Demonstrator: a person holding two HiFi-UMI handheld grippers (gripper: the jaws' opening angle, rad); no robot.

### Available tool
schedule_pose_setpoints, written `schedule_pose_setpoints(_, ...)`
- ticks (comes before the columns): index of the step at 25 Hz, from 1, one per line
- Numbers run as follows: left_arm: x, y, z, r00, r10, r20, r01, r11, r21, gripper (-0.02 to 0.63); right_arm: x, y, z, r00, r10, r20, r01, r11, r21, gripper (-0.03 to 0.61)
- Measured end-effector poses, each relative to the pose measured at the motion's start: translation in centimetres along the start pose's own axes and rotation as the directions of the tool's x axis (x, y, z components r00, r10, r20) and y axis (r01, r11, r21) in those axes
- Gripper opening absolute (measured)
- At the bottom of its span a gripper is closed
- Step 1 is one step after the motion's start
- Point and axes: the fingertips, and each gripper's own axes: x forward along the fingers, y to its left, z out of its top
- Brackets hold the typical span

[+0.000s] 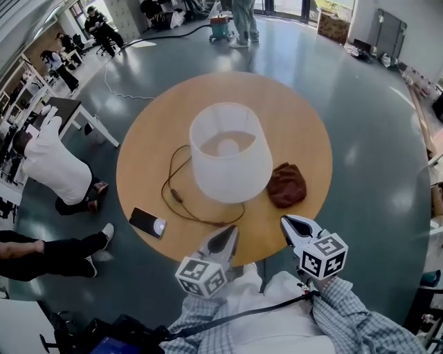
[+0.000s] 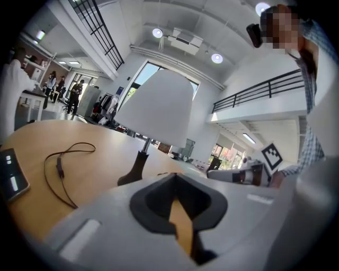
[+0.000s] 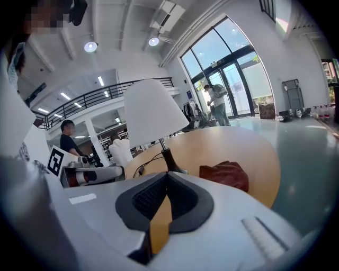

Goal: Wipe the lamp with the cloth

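Note:
A lamp with a white shade (image 1: 230, 153) and a dark base (image 2: 137, 166) stands in the middle of the round wooden table (image 1: 297, 124). A crumpled dark red cloth (image 1: 286, 184) lies on the table just right of the lamp, also in the right gripper view (image 3: 225, 174). My left gripper (image 1: 226, 238) hovers at the table's near edge, in front of the lamp, shut and empty. My right gripper (image 1: 293, 226) is at the near edge too, a short way in front of the cloth, shut with nothing in it.
The lamp's black cord (image 1: 174, 190) loops over the table left of the lamp. A black phone (image 1: 147, 222) lies near the table's left front edge. People sit or crouch on the floor at the left (image 1: 52, 162), and others stand at the far side of the room (image 1: 243, 21).

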Motion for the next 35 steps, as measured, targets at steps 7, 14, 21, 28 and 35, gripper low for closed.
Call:
schedule_pose_setpoints(7,2.3,2.5,0.1,1.000,-0.020,-0.006,0.019,0.998,-0.062,-0.003,2.5,-1.5,0.3,0.999,0.005,-0.038,-0.004,1.000,0.009,0.003)
schedule_pose_setpoints(14,3.7,1.7,2.0,0.994,-0.077,0.082,0.085,0.990,-0.109,-0.004,4.4,-2.9,2.4,0.995,0.065,-0.076,-0.068,0.997,-0.028,0.003)
schedule_pose_setpoints(21,4.1,0.4,4.7,0.969,-0.156,0.191,0.192,0.963,-0.191,0.172,6.4,-3.2,3.3,0.988,0.118,-0.100,-0.123,0.991,-0.044,0.003)
schedule_pose_setpoints(28,4.7,0.3,7.8,0.921,-0.176,0.348,0.278,0.922,-0.270,0.249,7.0,-4.3,1.9,0.978,0.126,-0.168,-0.139,0.988,-0.072,0.003)
schedule_pose_setpoints(35,4.6,0.1,9.3,0.891,-0.207,0.403,0.327,0.910,-0.256,0.194,8.5,-7.6,-0.2,0.955,0.074,-0.287,-0.136,0.970,-0.202,0.003)
